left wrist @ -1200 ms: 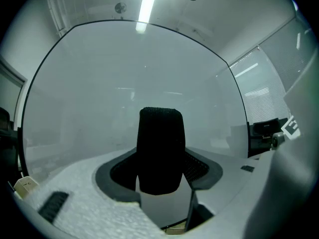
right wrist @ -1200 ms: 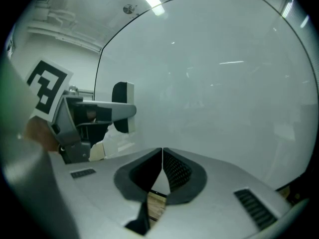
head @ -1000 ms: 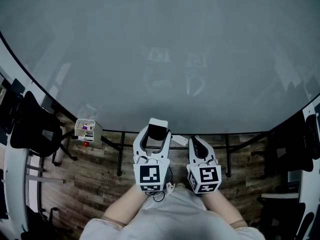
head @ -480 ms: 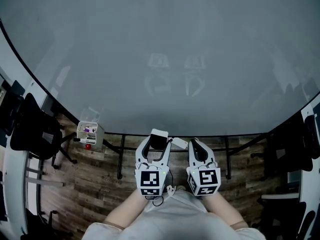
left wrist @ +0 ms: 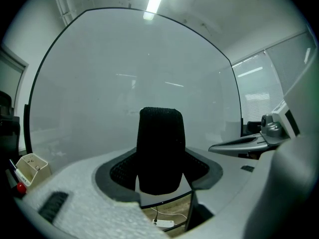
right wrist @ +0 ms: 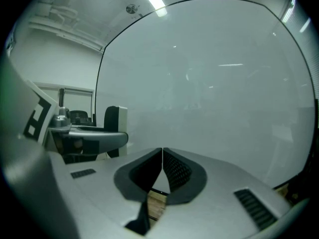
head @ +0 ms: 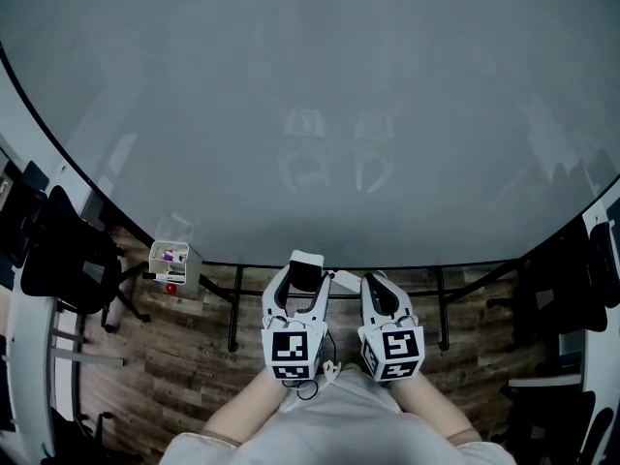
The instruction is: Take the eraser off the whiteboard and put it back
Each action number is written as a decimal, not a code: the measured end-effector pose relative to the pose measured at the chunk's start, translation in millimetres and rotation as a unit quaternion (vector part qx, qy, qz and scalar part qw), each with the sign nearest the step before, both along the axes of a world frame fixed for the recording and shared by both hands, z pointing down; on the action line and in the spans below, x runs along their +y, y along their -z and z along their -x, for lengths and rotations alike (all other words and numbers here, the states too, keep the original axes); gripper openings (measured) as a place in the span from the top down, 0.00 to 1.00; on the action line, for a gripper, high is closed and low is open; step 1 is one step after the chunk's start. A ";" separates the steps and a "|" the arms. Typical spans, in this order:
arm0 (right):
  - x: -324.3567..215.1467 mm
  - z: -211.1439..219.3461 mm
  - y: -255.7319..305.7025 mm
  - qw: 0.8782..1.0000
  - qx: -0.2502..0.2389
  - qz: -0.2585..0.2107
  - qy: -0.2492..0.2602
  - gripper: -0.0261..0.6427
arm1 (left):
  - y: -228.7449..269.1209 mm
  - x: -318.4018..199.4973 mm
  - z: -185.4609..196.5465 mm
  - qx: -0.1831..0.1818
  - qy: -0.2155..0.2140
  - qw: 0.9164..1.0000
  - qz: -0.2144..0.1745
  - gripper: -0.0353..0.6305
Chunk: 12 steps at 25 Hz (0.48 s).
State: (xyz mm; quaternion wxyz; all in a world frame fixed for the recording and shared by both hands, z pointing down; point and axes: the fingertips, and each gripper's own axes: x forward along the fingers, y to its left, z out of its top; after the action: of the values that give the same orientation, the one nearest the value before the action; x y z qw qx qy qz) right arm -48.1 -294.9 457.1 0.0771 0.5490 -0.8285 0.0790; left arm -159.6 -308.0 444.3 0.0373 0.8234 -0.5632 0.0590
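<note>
Left gripper [head: 302, 277] has dipped slightly by the whiteboard [head: 310, 114] lower edge | fingers clamp eraser [head: 307, 259], apparently off board | right gripper [head: 381, 285] fingers clenched, empty | replacing remains

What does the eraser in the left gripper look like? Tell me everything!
The eraser is a small block with rounded corners. The side facing the left gripper's camera is black and bumpy, like felt; the far side looks white, like plastic. It stands upright, pinched at its sides between the jaws of the left gripper. It is near the lower edge of the whiteboard; whether it touches the board, I cannot tell.
</note>
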 end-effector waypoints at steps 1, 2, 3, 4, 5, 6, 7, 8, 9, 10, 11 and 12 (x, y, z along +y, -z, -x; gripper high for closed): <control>-0.5 -1.0 -1.0 1.000 0.000 0.002 0.000 0.92 | -0.8 -1.1 -0.9 0.001 0.001 1.000 0.001 0.56; -1.1 -2.0 -2.0 1.000 0.000 0.003 0.000 0.92 | -1.6 -2.2 -1.8 0.002 0.001 1.000 0.003 0.56; -1.6 -3.0 -2.9 1.000 0.000 0.004 0.000 0.92 | -2.1 -3.1 -2.8 0.003 0.001 1.000 0.003 0.56; -2.1 -4.1 -3.5 1.000 0.000 0.005 0.000 0.92 | -2.2 -4.1 -4.1 0.004 0.002 1.000 0.004 0.56; -2.7 -5.3 -3.8 1.000 0.000 0.006 0.000 0.92 | -1.8 -5.3 -5.6 0.004 0.002 1.000 0.004 0.56; -3.6 -6.3 -3.6 1.000 0.000 0.006 0.001 0.92 | -1.1 -7.0 -7.1 0.004 0.002 1.000 0.004 0.56; -5.0 -6.9 -2.8 1.000 0.000 0.006 0.002 0.92 | -0.2 -9.2 -8.6 0.002 0.003 1.000 0.004 0.56; -6.8 -7.1 -1.2 1.000 0.001 0.004 0.003 0.92 | 1.1 -11.9 -9.7 0.000 0.003 1.000 0.003 0.56; -8.9 -7.1 1.0 1.000 0.001 0.002 0.005 0.92 | 3.0 -15.0 -10.2 0.000 0.003 1.000 0.002 0.56; -11.0 -6.9 3.5 1.000 0.001 -0.002 0.006 0.92 | 5.8 -18.3 -10.1 0.000 0.003 1.000 0.000 0.56; -13.0 -6.7 5.8 1.000 0.001 -0.005 0.007 0.92 | 9.4 -21.5 -9.6 0.000 0.005 1.000 -0.004 0.56; -14.9 -6.8 7.7 1.000 0.001 -0.007 0.007 0.92 | 14.0 -24.7 -9.2 -0.001 0.006 1.000 -0.009 0.56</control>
State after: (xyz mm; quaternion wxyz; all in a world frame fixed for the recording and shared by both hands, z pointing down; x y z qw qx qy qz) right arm -41.3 -309.8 449.4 0.0743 0.5434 -0.8331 0.0721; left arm -150.3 -332.7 430.4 0.0299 0.8200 -0.5690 0.0545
